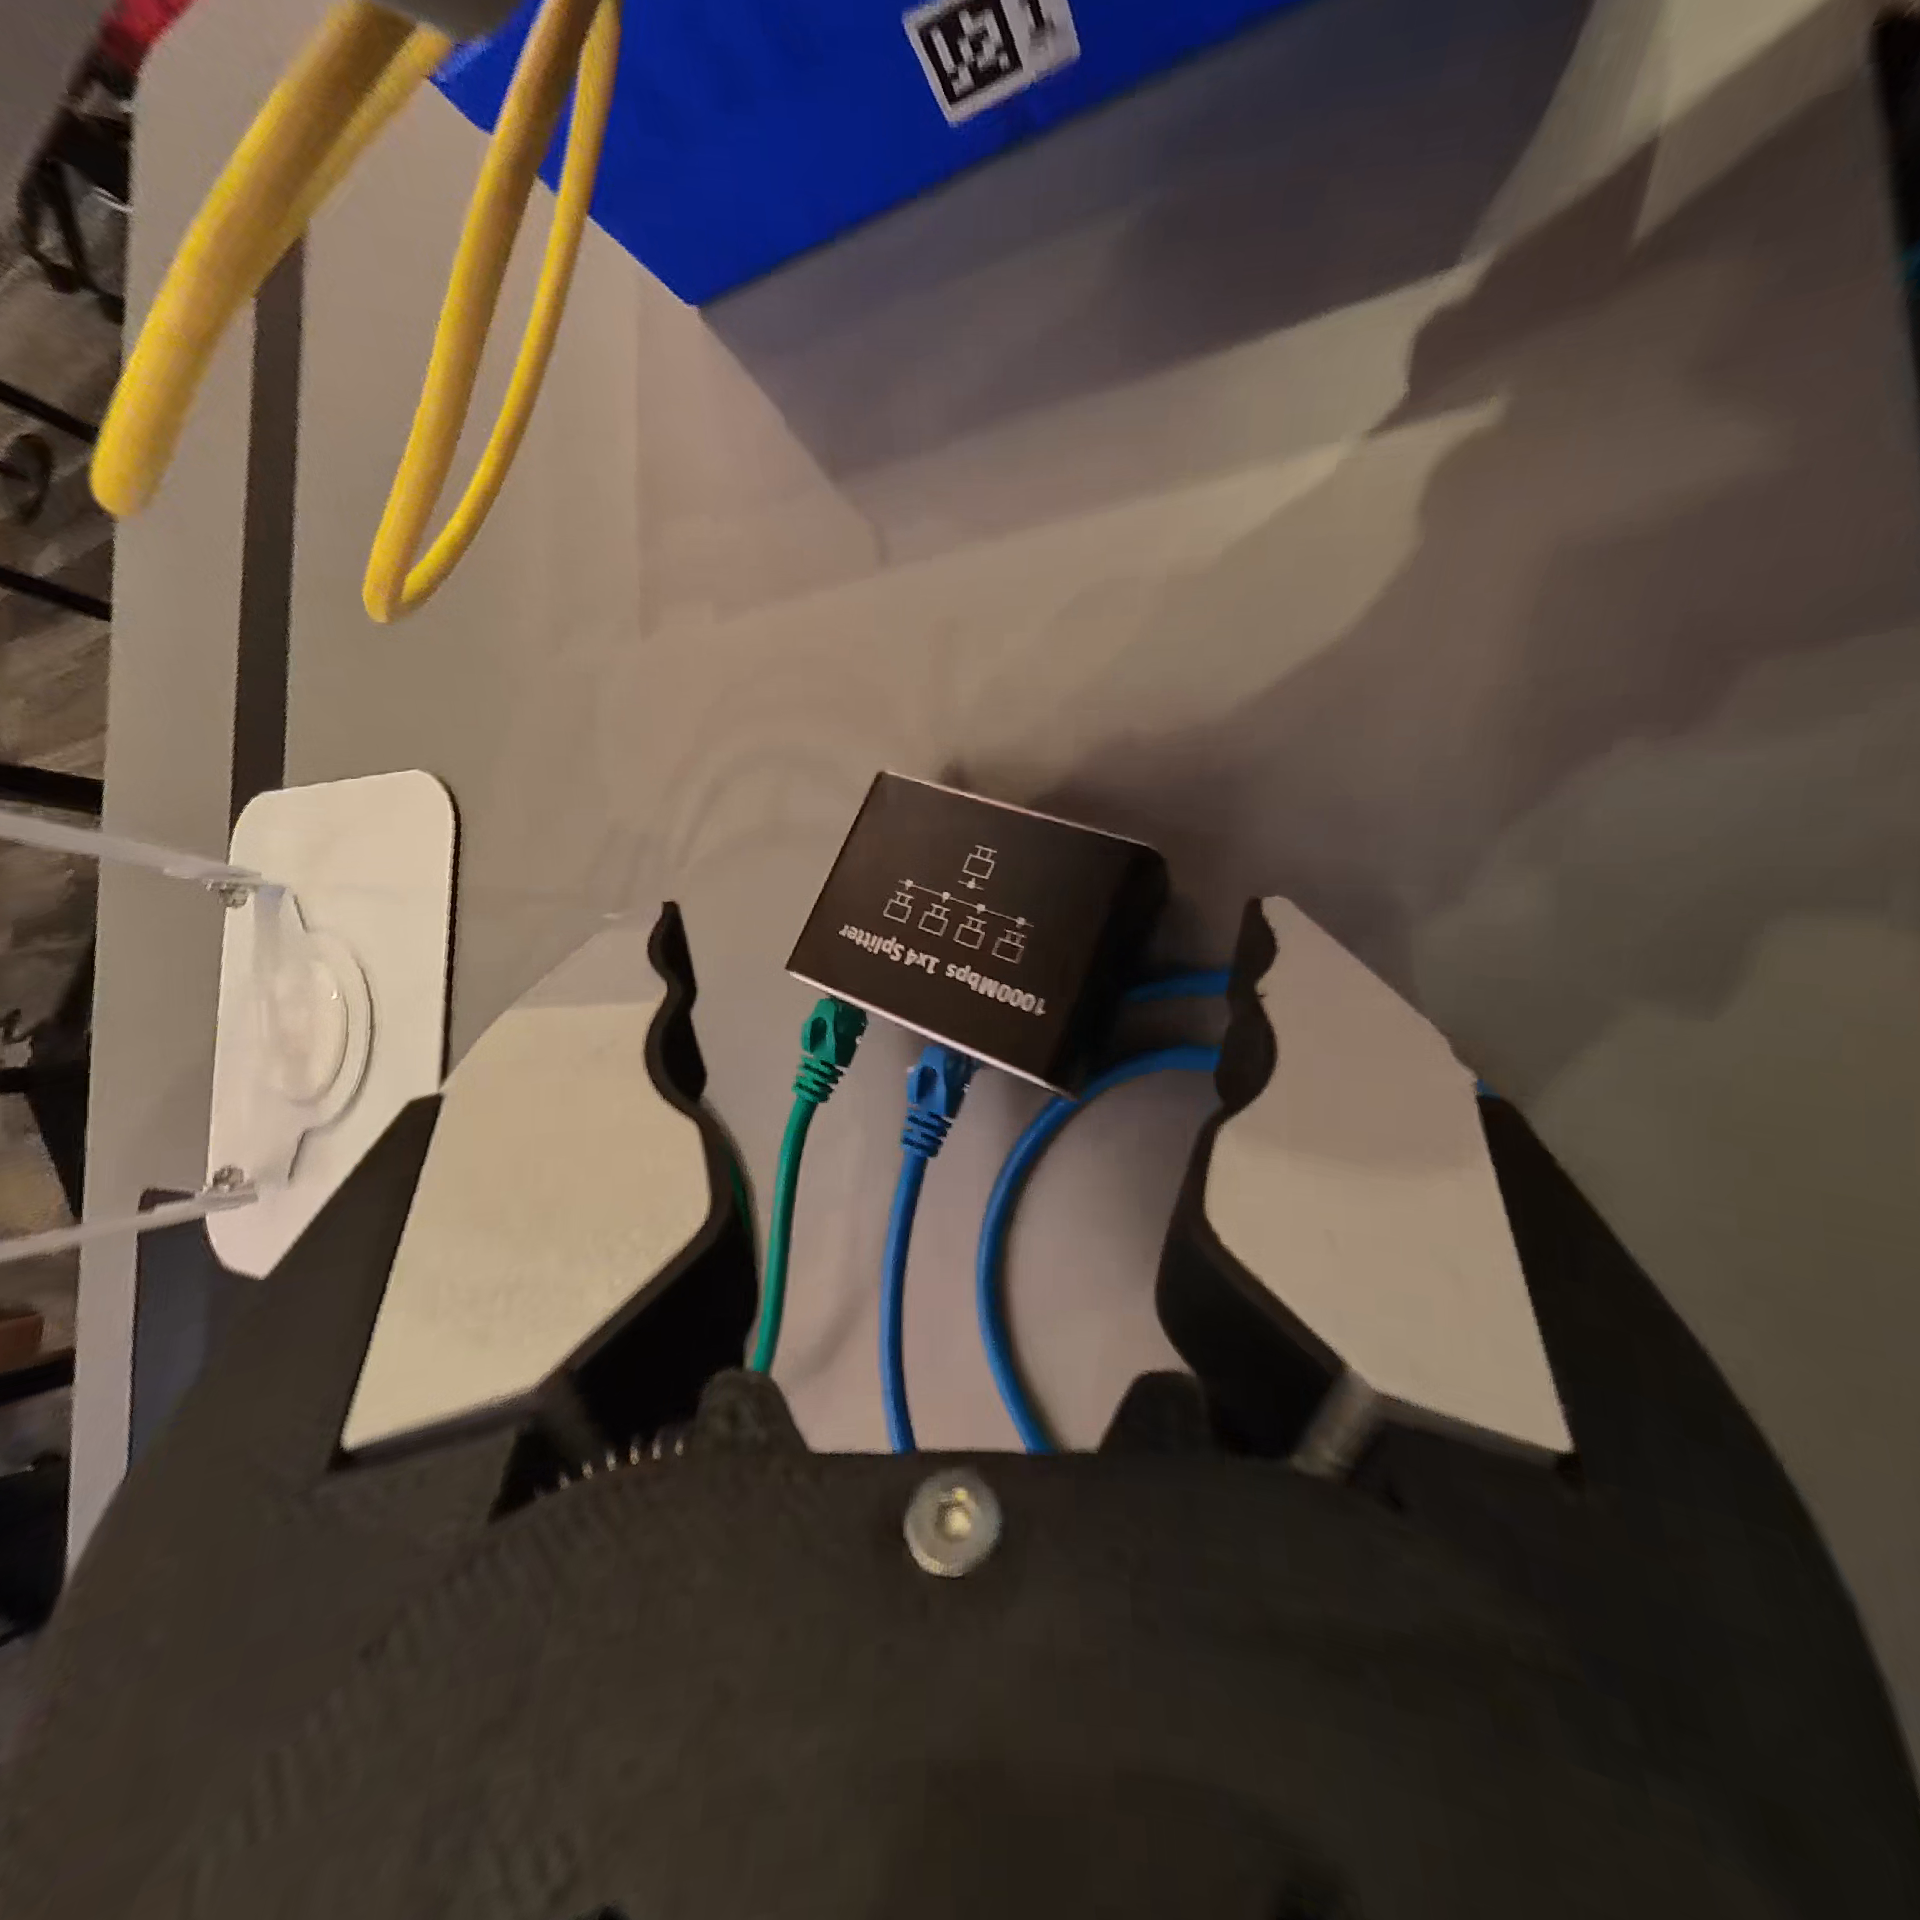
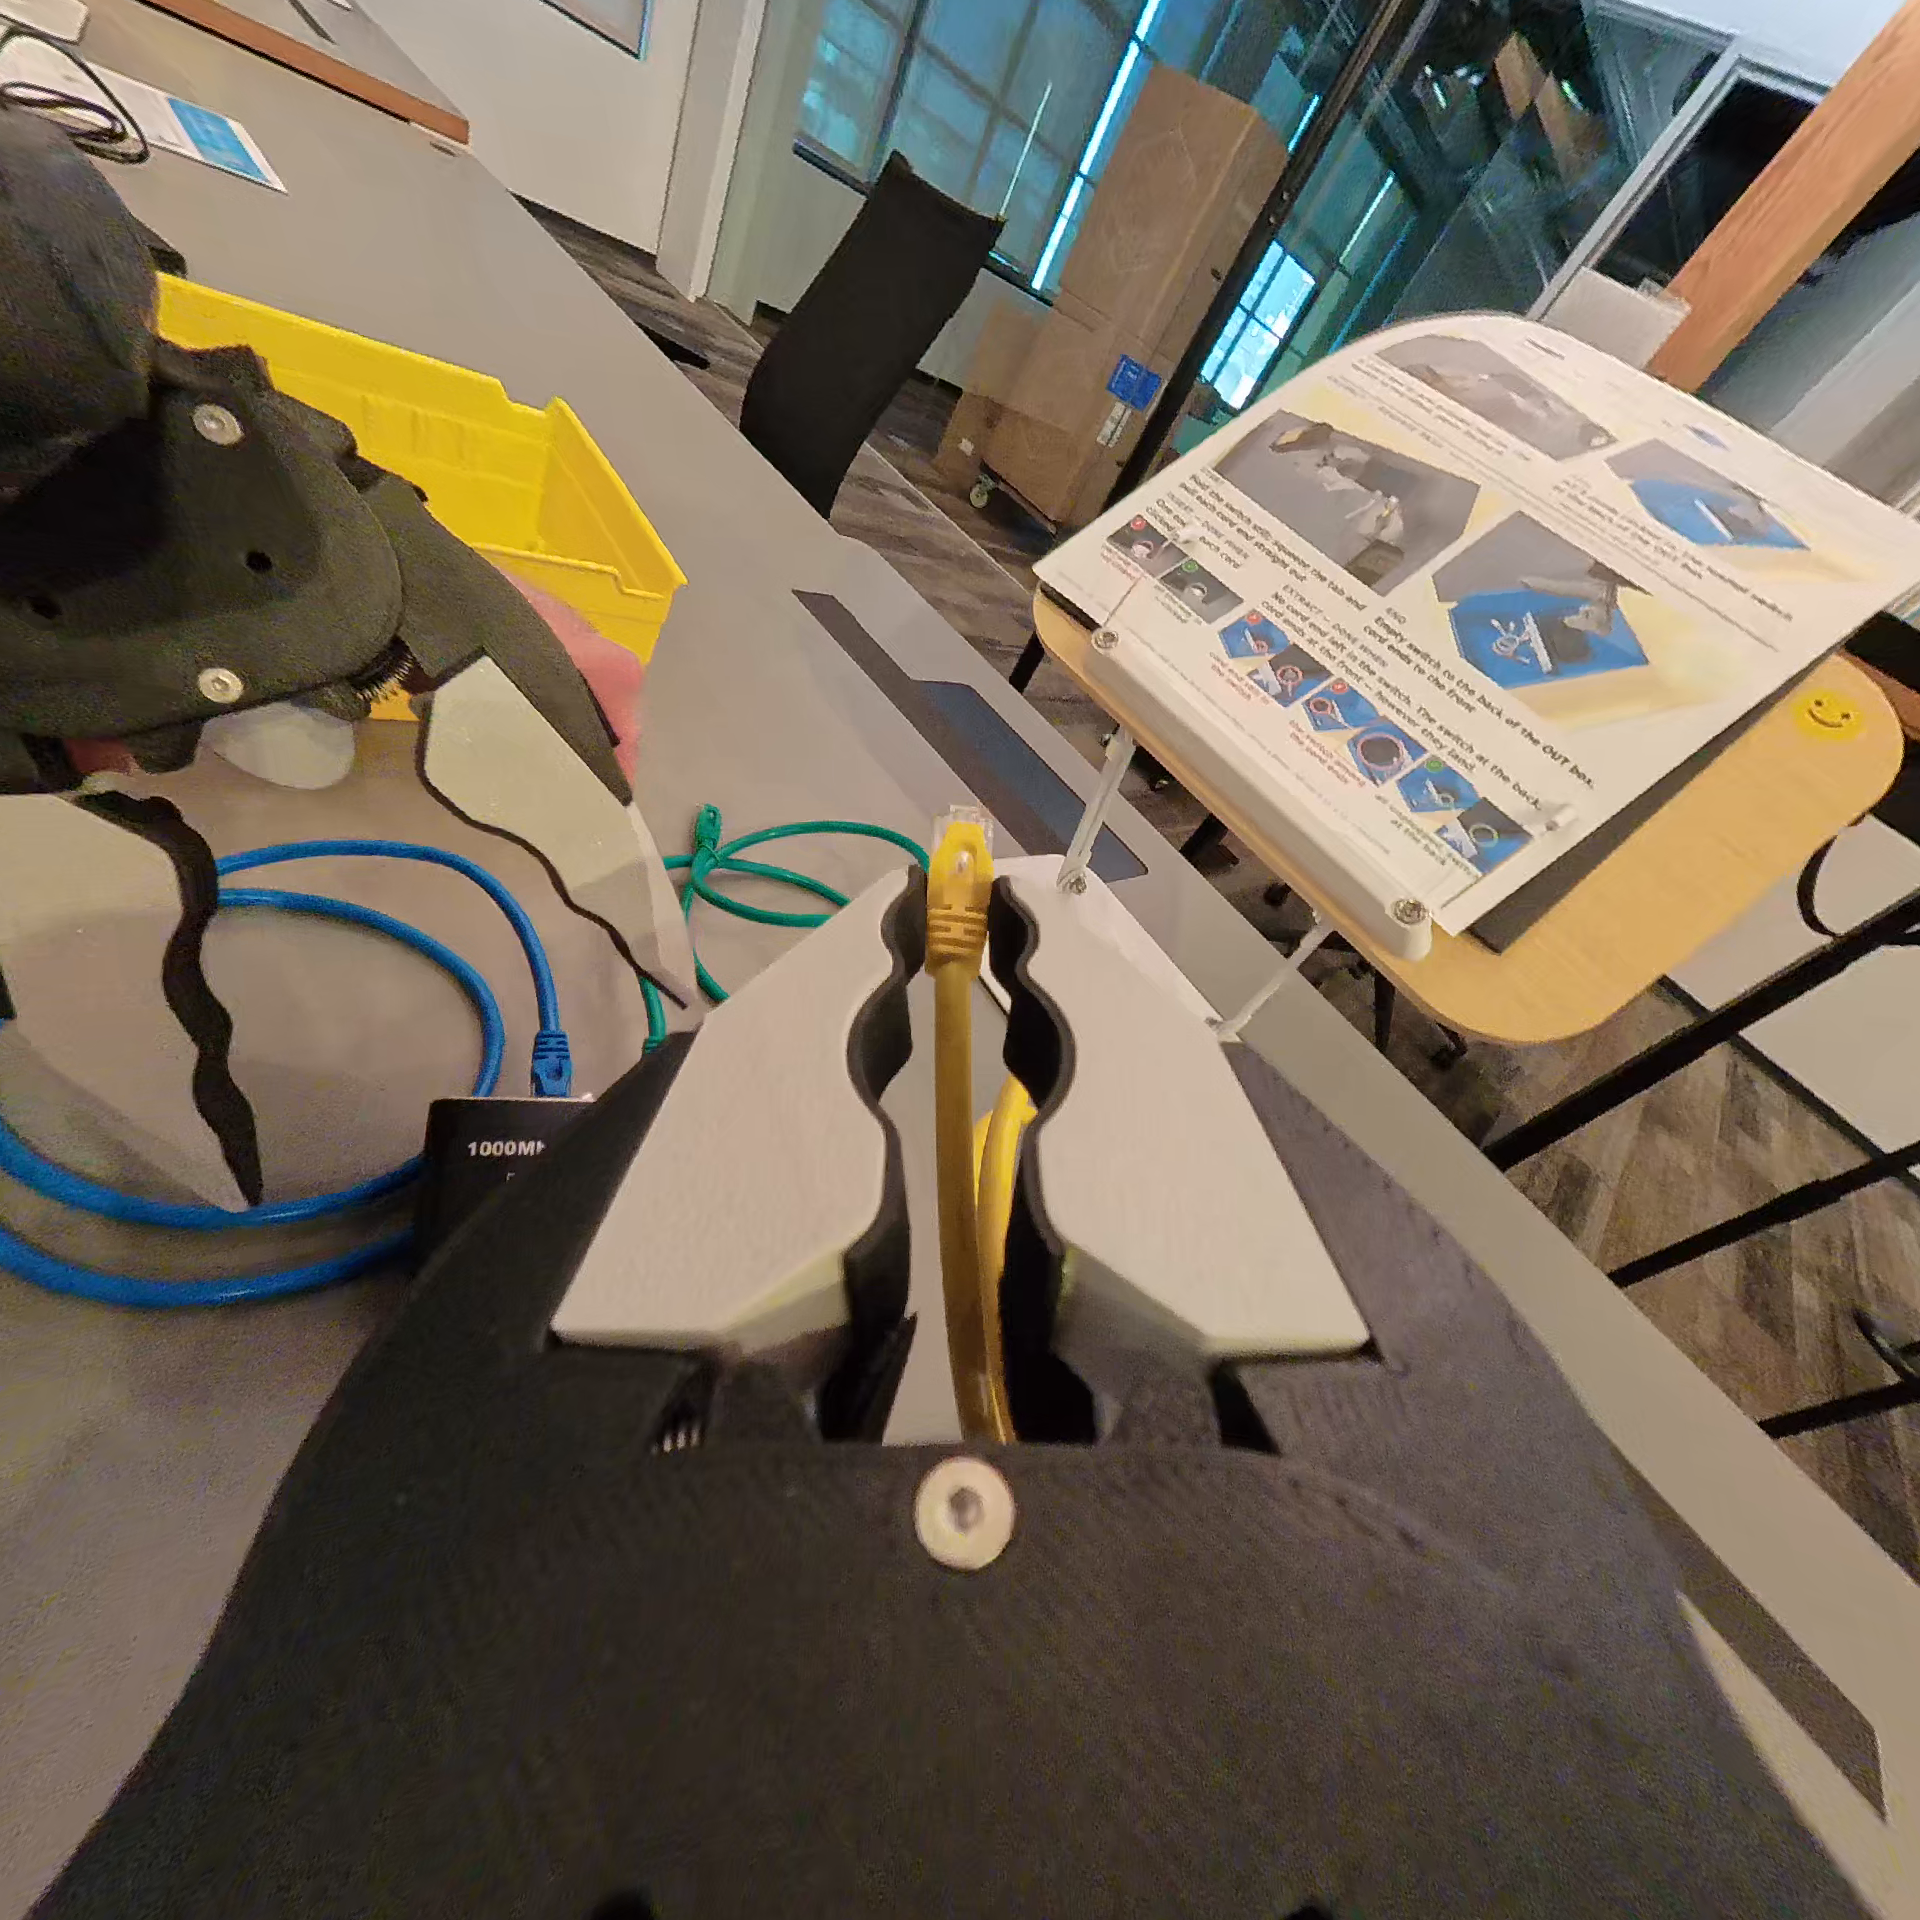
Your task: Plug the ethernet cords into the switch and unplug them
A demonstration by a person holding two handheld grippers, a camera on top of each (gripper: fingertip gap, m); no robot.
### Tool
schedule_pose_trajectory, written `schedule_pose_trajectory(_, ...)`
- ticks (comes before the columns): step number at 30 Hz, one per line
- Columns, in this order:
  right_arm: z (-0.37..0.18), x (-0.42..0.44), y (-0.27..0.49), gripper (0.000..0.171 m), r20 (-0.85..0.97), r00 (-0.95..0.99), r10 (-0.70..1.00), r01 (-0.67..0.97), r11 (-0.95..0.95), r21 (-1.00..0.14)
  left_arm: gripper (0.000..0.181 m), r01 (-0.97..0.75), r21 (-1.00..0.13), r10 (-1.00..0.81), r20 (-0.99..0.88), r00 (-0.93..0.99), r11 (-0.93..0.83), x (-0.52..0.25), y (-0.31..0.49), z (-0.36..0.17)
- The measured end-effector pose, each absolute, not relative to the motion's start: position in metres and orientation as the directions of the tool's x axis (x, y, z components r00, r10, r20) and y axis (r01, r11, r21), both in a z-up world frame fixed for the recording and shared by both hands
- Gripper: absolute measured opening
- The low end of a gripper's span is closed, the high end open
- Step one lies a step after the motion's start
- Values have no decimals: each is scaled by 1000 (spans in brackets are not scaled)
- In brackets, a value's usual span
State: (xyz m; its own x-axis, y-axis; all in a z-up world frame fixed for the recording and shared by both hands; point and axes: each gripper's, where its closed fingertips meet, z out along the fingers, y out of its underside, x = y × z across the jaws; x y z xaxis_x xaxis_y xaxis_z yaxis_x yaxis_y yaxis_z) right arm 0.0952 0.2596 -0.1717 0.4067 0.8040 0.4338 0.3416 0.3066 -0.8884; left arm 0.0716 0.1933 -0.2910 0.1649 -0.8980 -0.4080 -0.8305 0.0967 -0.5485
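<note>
The small black rectangular switch box (image 1: 977,925) lay flat on the grey tabletop (image 1: 1351,623), just beyond the tips of the left gripper (image 1: 961,925) and between their lines. Its port face was turned toward that gripper. A green ethernet cord (image 1: 821,1060) and a blue ethernet cord (image 1: 935,1091) were seated in two ports on that face, their boots pointing back between the jaws, while a further blue loop curved round the right end of the box. The left jaws were spread wide, holding nothing and touching neither the cords nor the box.

To the right, the right gripper (image 2: 961,904) was raised above the table, well apart from the box, with the yellow ethernet cord (image 2: 956,914) pinched at its boot. The clear plug projected past the fingertips, the cord's long axis in line with the fingers and aimed away from the switch. It was judged that the plug had to be turned toward the port face before insertion. A yellow plastic bin (image 2: 499,457) stood at far left.
</note>
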Motion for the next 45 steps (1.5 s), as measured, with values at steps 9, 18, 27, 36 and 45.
schedule_pose_trajectory(9,-181,107,264,9,377,424,824,319,253,-913,98,-875,-468,-941,-336,46,125,80,212,-320)
schedule_pose_trajectory(18,-181,116,270,9,319,454,832,283,205,-937,100,-943,-282,-950,-298,-87,175,85,218,-345)
schedule_pose_trajectory(27,-177,119,272,12,293,465,835,258,188,-948,101,-966,-111,-952,-230,-203,233,85,214,-372)
schedule_pose_trajectory(36,-176,118,269,9,290,457,841,253,189,-949,99,-969,-97,-966,-152,-210,226,83,218,-376)
schedule_pose_trajectory(45,-173,121,269,9,274,460,845,234,182,-955,98,-963,-194,-977,-137,-163,188,76,217,-373)
